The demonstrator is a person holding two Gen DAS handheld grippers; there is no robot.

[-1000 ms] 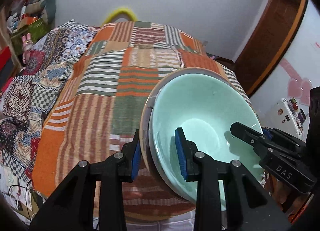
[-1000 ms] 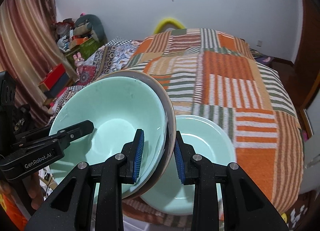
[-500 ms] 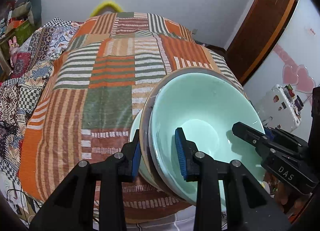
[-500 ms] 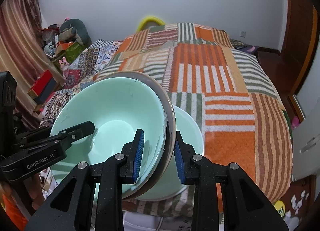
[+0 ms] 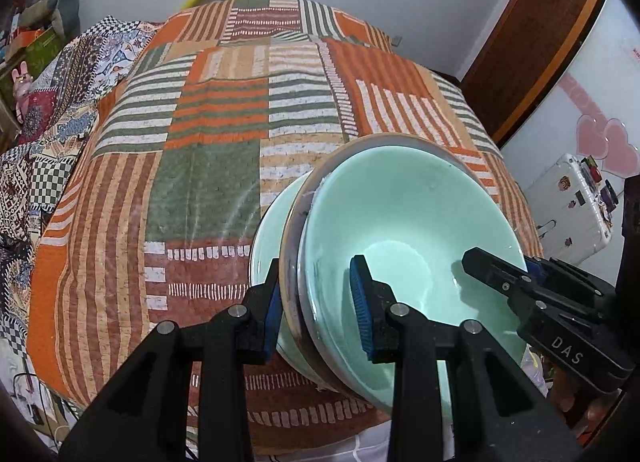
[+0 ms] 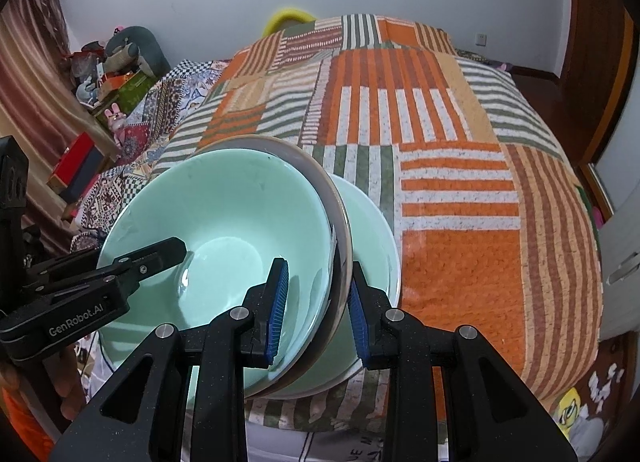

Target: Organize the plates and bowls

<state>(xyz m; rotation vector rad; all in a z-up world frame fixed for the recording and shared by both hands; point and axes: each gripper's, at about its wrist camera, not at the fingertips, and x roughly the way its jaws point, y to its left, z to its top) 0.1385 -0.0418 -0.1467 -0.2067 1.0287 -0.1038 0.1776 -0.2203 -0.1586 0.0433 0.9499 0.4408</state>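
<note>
A mint-green bowl (image 5: pixel 400 230) sits nested in a larger brown-rimmed bowl (image 5: pixel 289 262), and both grippers carry this tilted pair. My left gripper (image 5: pixel 316 298) is shut on the pair's left rim, one pad inside and one outside. My right gripper (image 6: pixel 316 298) is shut on the opposite rim of the mint-green bowl (image 6: pixel 224 214) and brown-rimmed bowl (image 6: pixel 341 230). Just beneath the pair, a pale green plate (image 6: pixel 376 238) lies on the bed near its front edge, mostly covered; its left edge (image 5: pixel 264 246) peeks out. Whether the pair touches the plate is hidden.
A patchwork striped blanket (image 5: pixel 224 166) covers the bed. A second patterned quilt (image 6: pixel 180 94) and boxes with toys (image 6: pixel 120 74) lie to the left. A wooden door (image 5: pixel 532 42) and a white case (image 5: pixel 568 214) stand on the right.
Both grippers have sunk with the bowl pair toward the bed's front edge. The pale green plate has come into the left wrist view and now lies directly beneath the pair.
</note>
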